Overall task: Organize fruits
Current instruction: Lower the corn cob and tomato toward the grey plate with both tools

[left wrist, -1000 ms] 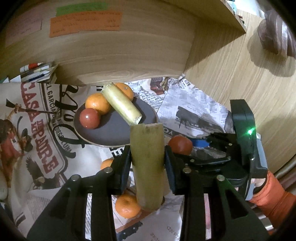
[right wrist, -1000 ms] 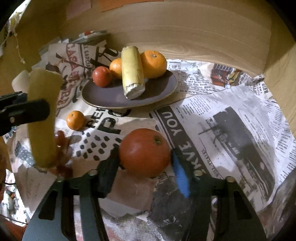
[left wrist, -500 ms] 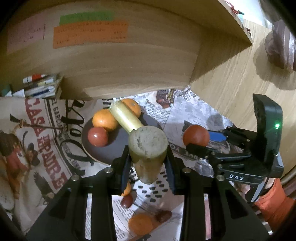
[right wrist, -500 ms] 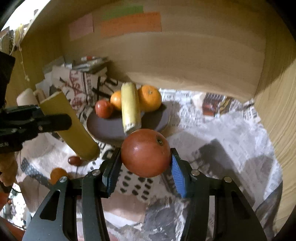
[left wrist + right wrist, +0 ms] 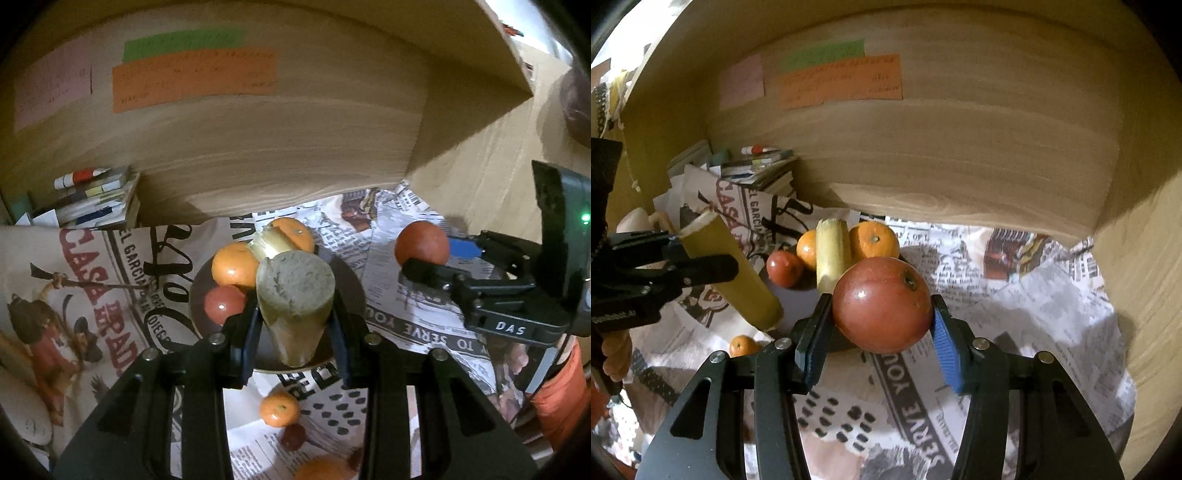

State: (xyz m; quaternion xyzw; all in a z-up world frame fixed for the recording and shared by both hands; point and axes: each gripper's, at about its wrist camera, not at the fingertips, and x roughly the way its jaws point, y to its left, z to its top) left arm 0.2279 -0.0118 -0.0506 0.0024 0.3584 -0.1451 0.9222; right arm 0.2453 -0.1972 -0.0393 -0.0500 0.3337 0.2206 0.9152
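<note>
My left gripper (image 5: 295, 339) is shut on a yellow-green cane piece (image 5: 295, 295), held tilted above the near edge of the dark plate (image 5: 351, 280). The plate holds two oranges (image 5: 232, 264), a small red fruit (image 5: 223, 309) and another cane piece (image 5: 833, 253). My right gripper (image 5: 881, 339) is shut on a large red fruit (image 5: 882, 304), held in the air right of the plate. The left gripper with its cane (image 5: 735, 275) shows at the left of the right wrist view. The right gripper with the red fruit (image 5: 421, 245) shows at the right of the left wrist view.
Newspaper (image 5: 417, 325) covers the table. A small orange (image 5: 279, 408), a dark red fruit (image 5: 293, 437) and another orange (image 5: 321, 469) lie on it near me. A stack of books (image 5: 96, 203) sits at the back left. A wooden wall (image 5: 277, 147) with paper notes stands behind the plate.
Both grippers have risen and moved forward toward the plate with their fruit. The cane piece now hangs over the plate's near edge.
</note>
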